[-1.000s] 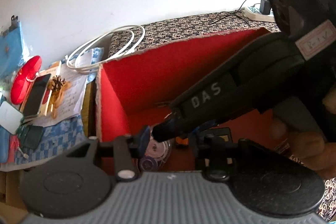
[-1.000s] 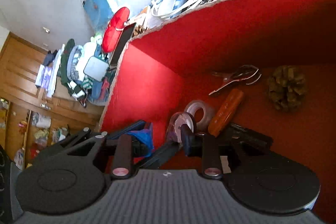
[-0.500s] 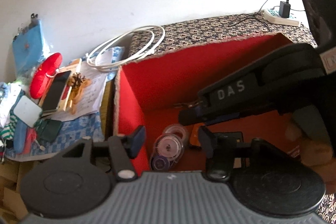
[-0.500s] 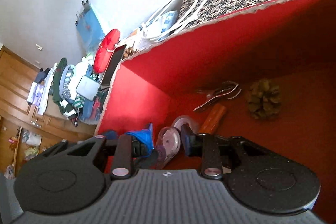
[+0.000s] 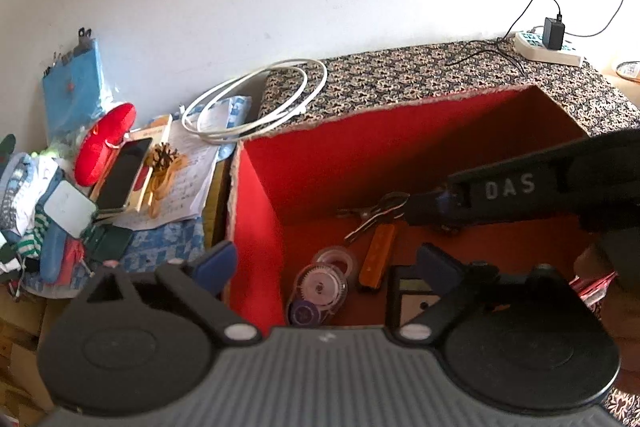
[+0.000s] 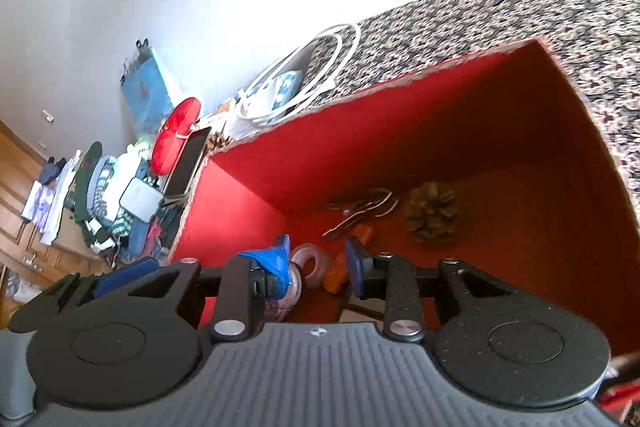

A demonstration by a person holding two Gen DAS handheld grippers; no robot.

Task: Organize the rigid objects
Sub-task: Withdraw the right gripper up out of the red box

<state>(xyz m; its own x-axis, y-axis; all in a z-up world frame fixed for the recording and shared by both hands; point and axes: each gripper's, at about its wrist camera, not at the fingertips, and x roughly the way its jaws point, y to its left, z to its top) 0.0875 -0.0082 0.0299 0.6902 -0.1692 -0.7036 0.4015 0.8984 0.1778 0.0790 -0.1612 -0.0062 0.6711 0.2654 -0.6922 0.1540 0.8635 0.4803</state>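
A red-lined box (image 5: 256, 211) (image 6: 248, 195) holds several items: tape rolls (image 5: 324, 285) (image 6: 310, 265), an orange bar (image 5: 378, 255) (image 6: 340, 273), metal pliers (image 5: 372, 213) (image 6: 360, 209), a pine cone (image 6: 432, 213) and a dark flat case (image 5: 408, 301). My left gripper (image 5: 326, 263) is open and empty above the box's left part. My right gripper (image 6: 318, 259) is open and empty above the tape rolls; its finger also shows at the right in the left wrist view (image 5: 440, 205).
Left of the box lie a white coiled cable (image 5: 256, 103), a phone (image 5: 122, 179), a red pouch (image 5: 104, 143), papers and clothes. A patterned cloth (image 5: 420, 75) covers the surface behind, with a power strip (image 5: 548, 45) at the far right.
Both grippers have risen and drawn back from the box. The left gripper's jaws have opened wide, and the right gripper's jaws have also widened. The right gripper no longer crosses in front of the left.
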